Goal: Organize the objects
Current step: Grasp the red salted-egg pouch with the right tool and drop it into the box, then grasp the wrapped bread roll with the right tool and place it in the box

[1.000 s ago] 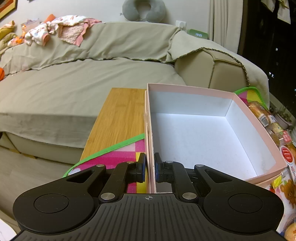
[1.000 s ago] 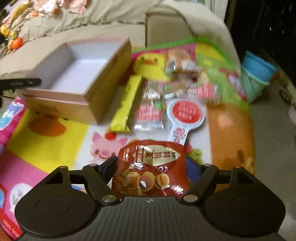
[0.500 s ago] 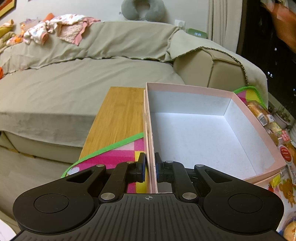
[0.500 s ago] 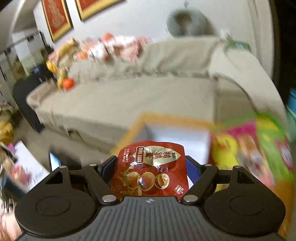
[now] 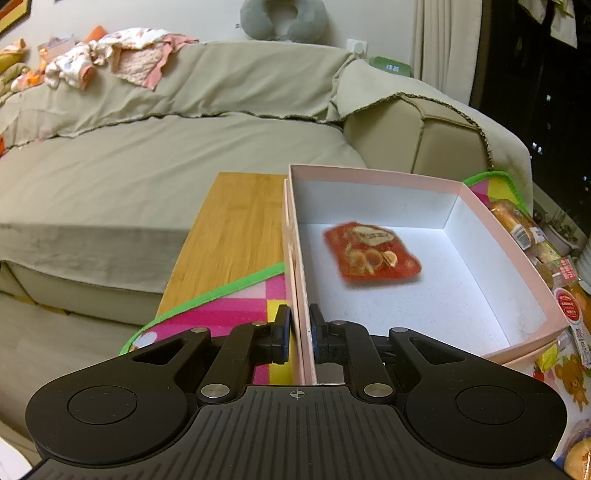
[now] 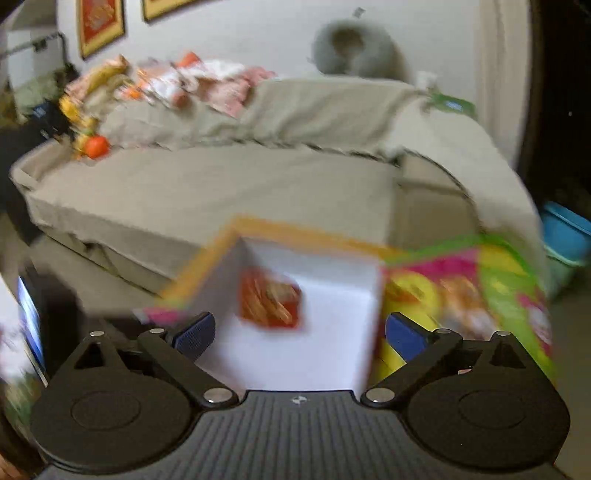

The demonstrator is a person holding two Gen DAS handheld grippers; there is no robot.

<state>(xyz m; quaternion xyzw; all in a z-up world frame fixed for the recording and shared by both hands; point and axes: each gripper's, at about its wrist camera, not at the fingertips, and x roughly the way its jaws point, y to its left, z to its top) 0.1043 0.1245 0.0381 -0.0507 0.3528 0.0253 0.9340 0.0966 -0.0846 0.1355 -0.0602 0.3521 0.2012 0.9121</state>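
**Red snack pouch inside the pink box**

Left gripper (image 5: 298, 338) clamped on the near left wall of the pink box (image 5: 373, 175), 1 pad outside, 1 inside, wall pinched between. Box open-topped, white inside, resting partly on a bamboo tabletop (image 5: 236, 229) and partly on a bright play mat (image 5: 221, 314) with a green border.

Red snack pouch (image 5: 371, 253) within the box, toward its far left part, blurred; cannot tell whether lying flat on the floor or just above it. From the right wrist view, same pouch (image 6: 269, 302) well ahead of the fingers, clear of both.

Right gripper (image 6: 297, 332) released and opening, blue pads (image 6: 194, 334) spread wide, nothing between them, only the white box interior beyond.

More wrapped snacks (image 5: 517, 225) lined up on the mat just outside the box's right wall. Behind the table, a sofa (image 5: 166, 155) under a beige cover, clothes (image 5: 122, 61) heaped on its back, a grey neck pillow (image 5: 282, 18) above. A blue bin (image 6: 565, 240) at the right edge of the right wrist view.
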